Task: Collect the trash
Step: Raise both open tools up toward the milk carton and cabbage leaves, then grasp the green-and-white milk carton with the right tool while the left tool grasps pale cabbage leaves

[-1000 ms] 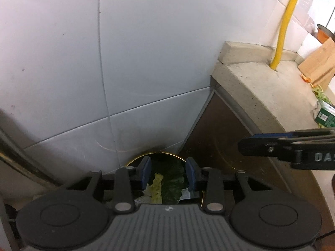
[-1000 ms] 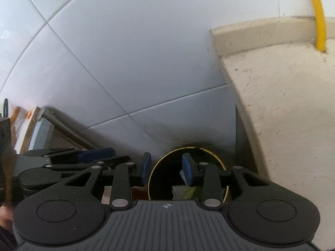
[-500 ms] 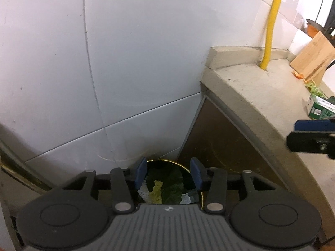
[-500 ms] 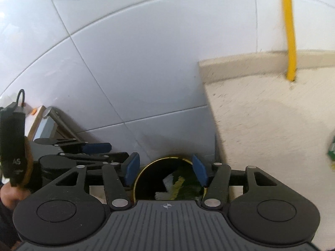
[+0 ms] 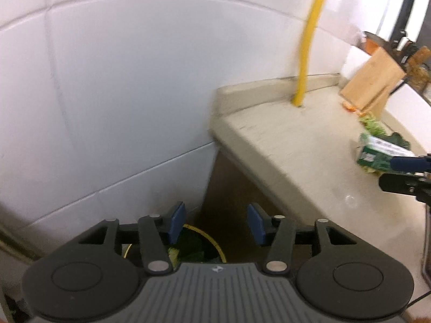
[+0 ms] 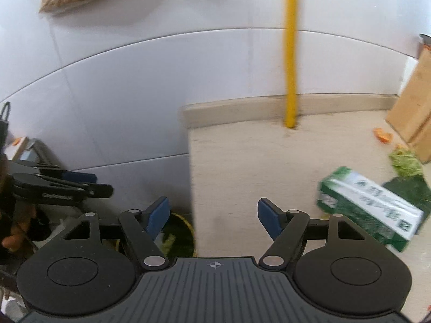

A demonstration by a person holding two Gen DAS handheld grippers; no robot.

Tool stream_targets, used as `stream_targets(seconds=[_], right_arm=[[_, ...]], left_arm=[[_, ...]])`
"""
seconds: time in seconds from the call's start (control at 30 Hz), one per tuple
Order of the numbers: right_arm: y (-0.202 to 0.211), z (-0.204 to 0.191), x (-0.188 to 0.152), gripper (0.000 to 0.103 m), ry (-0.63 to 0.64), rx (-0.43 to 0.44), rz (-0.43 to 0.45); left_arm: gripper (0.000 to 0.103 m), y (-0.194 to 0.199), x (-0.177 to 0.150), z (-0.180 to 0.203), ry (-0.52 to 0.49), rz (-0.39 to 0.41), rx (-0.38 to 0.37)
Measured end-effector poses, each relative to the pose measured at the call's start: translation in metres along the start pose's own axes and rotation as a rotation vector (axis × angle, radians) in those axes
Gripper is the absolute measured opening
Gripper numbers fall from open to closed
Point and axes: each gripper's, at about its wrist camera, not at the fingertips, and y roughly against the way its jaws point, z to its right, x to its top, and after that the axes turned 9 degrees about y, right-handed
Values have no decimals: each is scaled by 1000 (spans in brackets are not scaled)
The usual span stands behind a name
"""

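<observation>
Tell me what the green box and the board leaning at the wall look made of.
Green box: printed cardboard by its look, with creased edges and a slightly glossy face. Leaning board: likely bare wood, matte tan; blur hides any grain.

Counter (image 6: 242,161) w/ green box (image 6: 369,204), greens (image 6: 404,161), orange peel (image 6: 382,134)

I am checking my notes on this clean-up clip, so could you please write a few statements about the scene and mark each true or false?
1. The green carton lies on the counter. True.
2. The right hand-held gripper clamps the carton. False: its jaws are open and empty.
3. The trash bin stands on the counter. False: it sits below, beside the counter's end.
4. A yellow pipe rises from the counter. True.
5. The left hand-held gripper holds nothing. True.
</observation>
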Motion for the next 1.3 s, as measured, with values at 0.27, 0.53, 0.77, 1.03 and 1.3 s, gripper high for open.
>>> stream_targets(seconds=[0.27,0.53,0.77,1.03,1.3], right_arm=[[31,56,-17,85,-2,-145,6],[34,112,-21,89,68,-243,-60],[-3,139,-13,89,162,-153,-154],[-44,143,-7,71,196,0,-271],[20,144,-25,61,4,3,-191]], left_arm=[[56,3,14,61,-105,31,-133],[56,-14,19,113,-181,1,-212],[56,-21,21,131,-200,-27,-221],[57,-39,29,138,-161,-51,-220],[57,-46,29,153,-202,-81,-276]])
